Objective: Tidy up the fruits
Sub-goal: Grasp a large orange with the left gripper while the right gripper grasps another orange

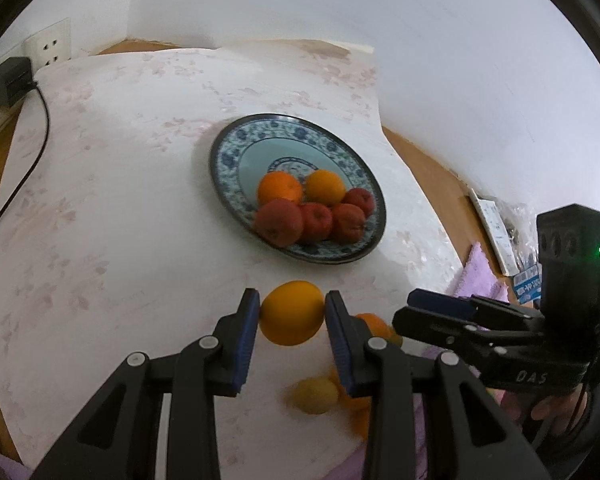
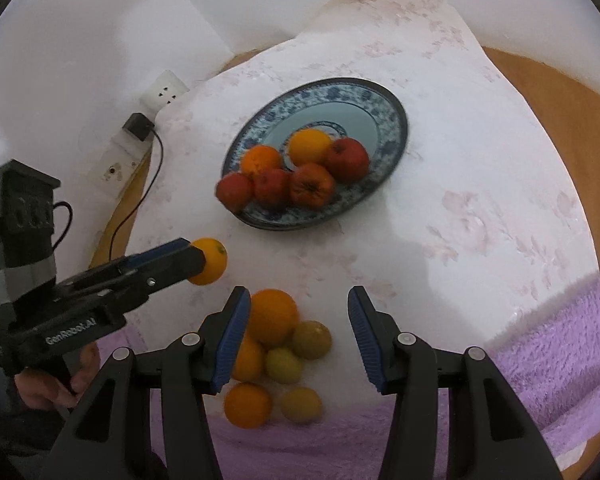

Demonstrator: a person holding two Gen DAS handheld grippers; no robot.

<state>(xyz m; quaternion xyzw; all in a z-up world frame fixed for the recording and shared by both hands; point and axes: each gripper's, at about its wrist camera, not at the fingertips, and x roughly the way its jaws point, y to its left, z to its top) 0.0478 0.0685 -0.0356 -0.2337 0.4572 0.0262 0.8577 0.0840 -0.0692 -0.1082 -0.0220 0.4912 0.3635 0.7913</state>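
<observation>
**Fruit on the cloth: held orange, plate, loose pile**

We list one orange [image 1: 291,312] clamped between the left tongs' [image 1: 292,312] pads, lifted clear of the white cloth [image 1: 112,208]. Beyond them we see bare cloth, then the blue-patterned plate [image 1: 236,152], its far half free and six fruits crowding its near rim. We find the right tongs [image 2: 298,320] parted and empty above a loose pile [image 2: 284,344] of oranges and yellow-green fruits. Those fruits are blurred and partly hidden by the pads; we cannot name their kind.
</observation>
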